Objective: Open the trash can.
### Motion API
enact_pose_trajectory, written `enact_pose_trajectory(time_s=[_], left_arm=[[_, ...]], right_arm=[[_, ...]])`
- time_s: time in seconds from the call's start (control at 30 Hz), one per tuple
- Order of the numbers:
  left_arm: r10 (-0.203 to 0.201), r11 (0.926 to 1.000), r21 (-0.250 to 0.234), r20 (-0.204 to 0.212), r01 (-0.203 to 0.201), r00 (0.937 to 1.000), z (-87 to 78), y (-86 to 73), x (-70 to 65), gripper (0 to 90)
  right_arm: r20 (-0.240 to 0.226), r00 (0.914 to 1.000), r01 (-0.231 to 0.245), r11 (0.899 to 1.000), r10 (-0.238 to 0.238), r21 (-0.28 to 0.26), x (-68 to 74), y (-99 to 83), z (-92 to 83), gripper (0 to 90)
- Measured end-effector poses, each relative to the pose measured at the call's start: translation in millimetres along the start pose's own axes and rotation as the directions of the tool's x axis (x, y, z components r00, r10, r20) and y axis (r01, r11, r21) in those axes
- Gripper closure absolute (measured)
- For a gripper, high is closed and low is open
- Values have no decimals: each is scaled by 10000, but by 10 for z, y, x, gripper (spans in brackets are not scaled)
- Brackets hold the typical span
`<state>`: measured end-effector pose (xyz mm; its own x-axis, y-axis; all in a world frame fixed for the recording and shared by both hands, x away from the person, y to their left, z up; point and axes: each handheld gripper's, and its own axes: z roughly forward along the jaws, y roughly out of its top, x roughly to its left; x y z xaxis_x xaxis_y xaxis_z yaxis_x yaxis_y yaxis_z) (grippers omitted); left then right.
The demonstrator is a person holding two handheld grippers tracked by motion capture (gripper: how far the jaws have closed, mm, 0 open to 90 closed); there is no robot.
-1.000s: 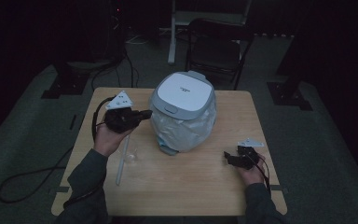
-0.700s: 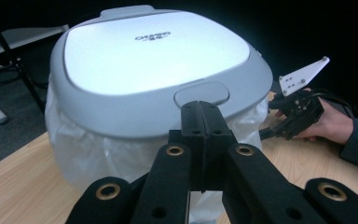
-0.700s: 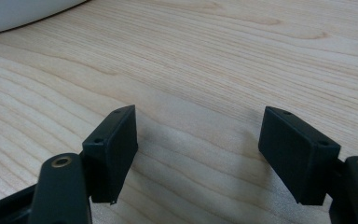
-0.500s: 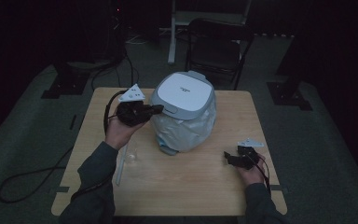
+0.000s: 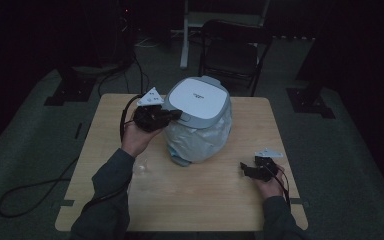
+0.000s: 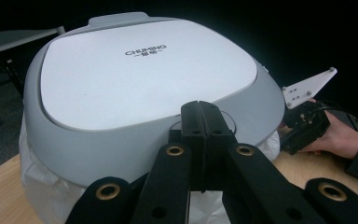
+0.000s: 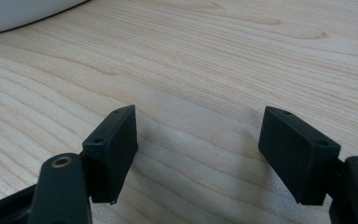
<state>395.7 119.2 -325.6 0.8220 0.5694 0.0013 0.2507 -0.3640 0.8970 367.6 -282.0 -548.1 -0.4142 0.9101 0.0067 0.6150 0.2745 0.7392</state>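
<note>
A small bin with a white and grey lid (image 5: 198,97) (image 6: 144,70) and a white bag liner (image 5: 200,142) (image 6: 42,186) stands mid-table. My left gripper (image 5: 176,116) (image 6: 200,109) is shut, jaws pressed together with nothing between them. Its tips sit at the near left rim of the lid; I cannot tell whether they touch it. My right gripper (image 5: 245,169) (image 7: 198,126) rests low over the bare wood at the right, open, with nothing between its pads.
The wooden table (image 5: 205,200) has free room in front of and to the right of the bin. A small clear plastic piece (image 5: 141,167) lies by my left forearm. A dark chair (image 5: 232,47) stands behind the table, with cables on the floor at left.
My left gripper has moved right and forward, from beside the bin up to the lid's rim. The right gripper has stayed where it was.
</note>
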Motion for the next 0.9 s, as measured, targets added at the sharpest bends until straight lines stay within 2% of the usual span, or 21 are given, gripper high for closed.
enact_pose_trajectory(time_s=[0.27, 0.77, 0.9], left_arm=[[120, 9999, 46, -273, -119, 9996, 12, 2, -19, 900], [266, 9990, 375, -543, -246, 9982, 23, 20, -53, 900], [309, 9992, 289, -650, -290, 9974, 2, 23, -57, 900]], right_arm=[[0, 10000, -3, 10000, 3, 3, 0, 0, 0, 271], [1, 10000, 3, 10000, -3, 5, 0, 0, 0, 272], [-2, 10000, 4, 10000, -4, 7, 0, 0, 0, 271]])
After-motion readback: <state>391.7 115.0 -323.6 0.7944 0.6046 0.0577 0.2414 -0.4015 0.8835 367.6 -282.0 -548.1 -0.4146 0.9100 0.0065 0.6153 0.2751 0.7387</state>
